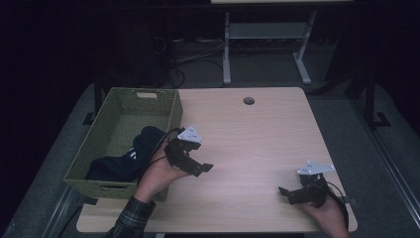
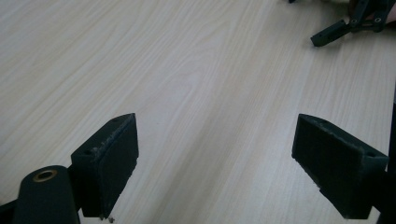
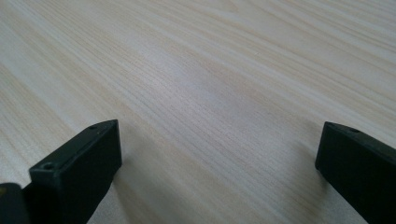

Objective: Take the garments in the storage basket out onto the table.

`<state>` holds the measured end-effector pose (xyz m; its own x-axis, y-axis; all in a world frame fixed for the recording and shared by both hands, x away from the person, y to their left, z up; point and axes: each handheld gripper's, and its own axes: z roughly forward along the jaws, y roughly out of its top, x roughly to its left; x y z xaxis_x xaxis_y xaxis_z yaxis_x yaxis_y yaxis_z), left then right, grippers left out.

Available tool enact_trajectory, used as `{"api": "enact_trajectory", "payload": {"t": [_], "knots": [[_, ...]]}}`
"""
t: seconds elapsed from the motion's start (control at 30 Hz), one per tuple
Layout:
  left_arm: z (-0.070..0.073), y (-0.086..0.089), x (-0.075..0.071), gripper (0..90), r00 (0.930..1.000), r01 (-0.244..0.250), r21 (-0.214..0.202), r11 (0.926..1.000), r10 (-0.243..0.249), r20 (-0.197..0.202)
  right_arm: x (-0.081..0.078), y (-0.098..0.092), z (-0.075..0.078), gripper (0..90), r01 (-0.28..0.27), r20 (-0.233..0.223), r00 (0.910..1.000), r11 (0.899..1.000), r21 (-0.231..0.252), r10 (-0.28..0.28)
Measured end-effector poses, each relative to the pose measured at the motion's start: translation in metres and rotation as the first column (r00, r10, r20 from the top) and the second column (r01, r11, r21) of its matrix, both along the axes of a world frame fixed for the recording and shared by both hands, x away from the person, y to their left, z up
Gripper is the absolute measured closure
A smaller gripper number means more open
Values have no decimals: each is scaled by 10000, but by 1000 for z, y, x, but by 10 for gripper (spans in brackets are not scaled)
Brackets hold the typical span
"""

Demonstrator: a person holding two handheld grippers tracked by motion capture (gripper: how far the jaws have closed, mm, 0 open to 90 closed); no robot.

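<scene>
In the high view the left gripper (image 1: pixel 198 166) sits in the person's left hand (image 1: pixel 159 171) just to the right of the green woven basket (image 1: pixel 119 101), its jaws pointing out over the bare wooden table (image 1: pixel 257 134); a dark garment (image 1: pixel 131 156) lies heaped in the near half of the basket, and the hand is close beside it at the basket's right wall, though contact cannot be judged; the right gripper (image 1: pixel 287 192) rests low near the table's front right corner, held in the right hand (image 1: pixel 329 210), well apart from the basket. In the left gripper view the two black jaws stand spread wide with nothing but wood grain between them; the right gripper (image 2: pixel 327 36) shows far off at the top right. In the right gripper view the jaws are likewise wide apart above plain tabletop (image 3: pixel 201 84), holding nothing.
</scene>
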<state>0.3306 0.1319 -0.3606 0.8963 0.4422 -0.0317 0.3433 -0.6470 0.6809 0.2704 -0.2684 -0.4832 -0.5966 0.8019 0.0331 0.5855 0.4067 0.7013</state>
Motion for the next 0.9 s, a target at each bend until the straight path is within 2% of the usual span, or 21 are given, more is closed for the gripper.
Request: {"api": "enact_trajectory", "payload": {"t": [0.4, 0.9], "knots": [[11, 21, 1, 146, 9989, -413, -100, 9991, 415, 215, 0, 0, 0, 0, 8, 6, 10000, 10000, -2, -8], [23, 46, -1, 146, 9941, -1001, -242, 9947, 1010, 394, 0, 0, 0, 0, 10, 0, 10000, 10000, 2, -10]]}}
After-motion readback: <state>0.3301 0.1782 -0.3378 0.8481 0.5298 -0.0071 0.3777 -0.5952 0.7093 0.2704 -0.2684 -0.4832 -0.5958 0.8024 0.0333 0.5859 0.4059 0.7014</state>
